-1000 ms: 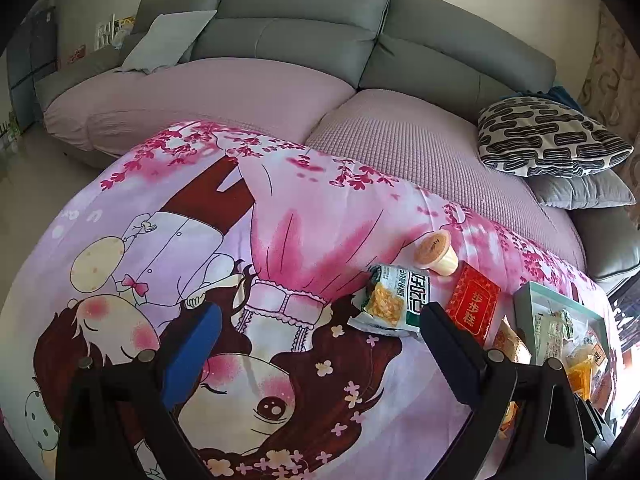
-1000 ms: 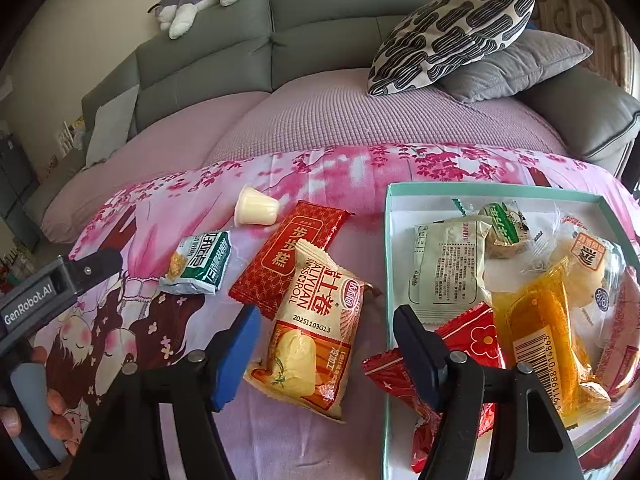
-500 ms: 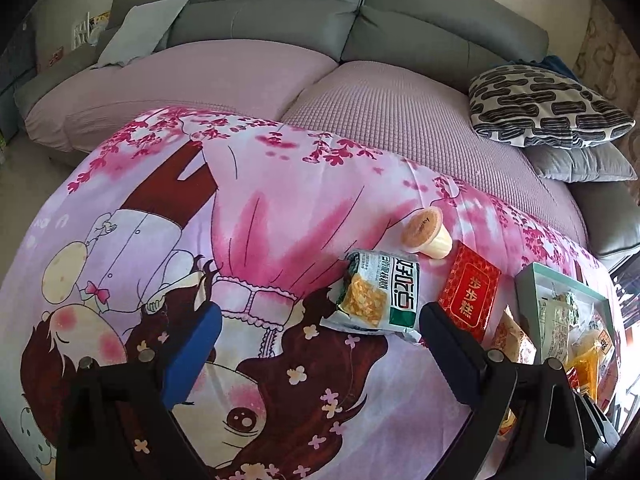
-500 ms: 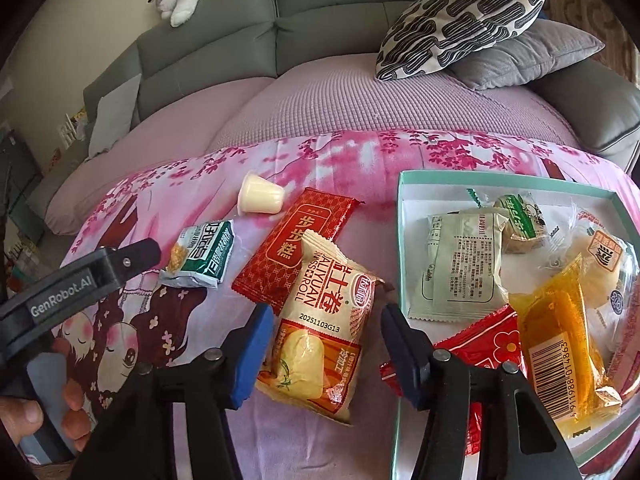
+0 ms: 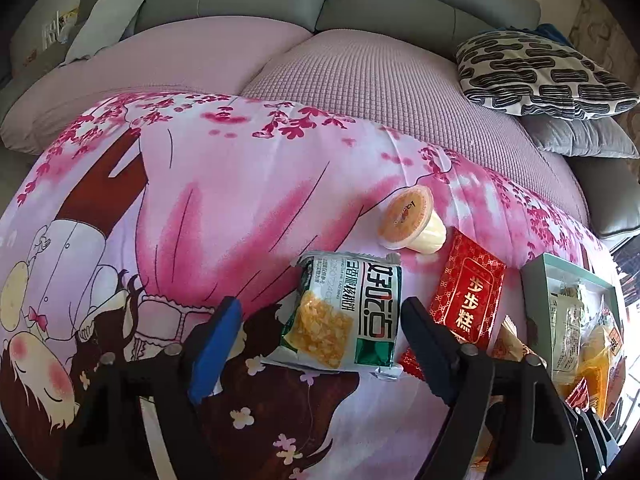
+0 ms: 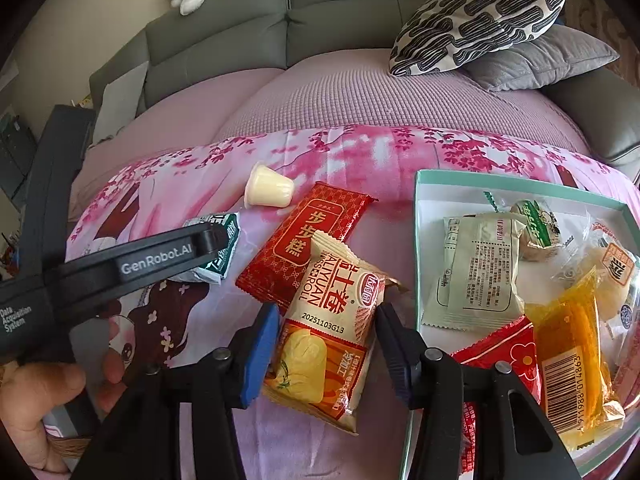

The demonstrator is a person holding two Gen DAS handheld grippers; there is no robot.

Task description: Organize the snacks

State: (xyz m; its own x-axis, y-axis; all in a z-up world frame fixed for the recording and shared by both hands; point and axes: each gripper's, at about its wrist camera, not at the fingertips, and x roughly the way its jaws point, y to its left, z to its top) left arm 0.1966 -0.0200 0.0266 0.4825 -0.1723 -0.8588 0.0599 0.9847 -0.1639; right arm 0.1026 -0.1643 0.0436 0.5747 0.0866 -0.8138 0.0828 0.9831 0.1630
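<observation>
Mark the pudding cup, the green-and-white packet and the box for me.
pudding cup (image 5: 406, 216), left wrist view, on its orange lid.
green-and-white packet (image 5: 344, 312), left wrist view, packet middle.
box (image 6: 520, 182), right wrist view, far rim.

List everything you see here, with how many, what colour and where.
Green packet: one, green-white, on the blanket between the left gripper's fingers.
Egg roll packet: one, cream-orange, between the right gripper's fingers.
Red packet: one, red, partly under the egg roll packet.
Jelly cup: one, pale yellow, on its side beyond the red packet.
Box: one, teal rim, right side, holding several wrapped snacks.
Blanket: one, pink cartoon print.
Sofa: one, grey, behind.
Patterned pillow: one, black-white, on the sofa.
Left gripper: open.
Right gripper: open.
</observation>
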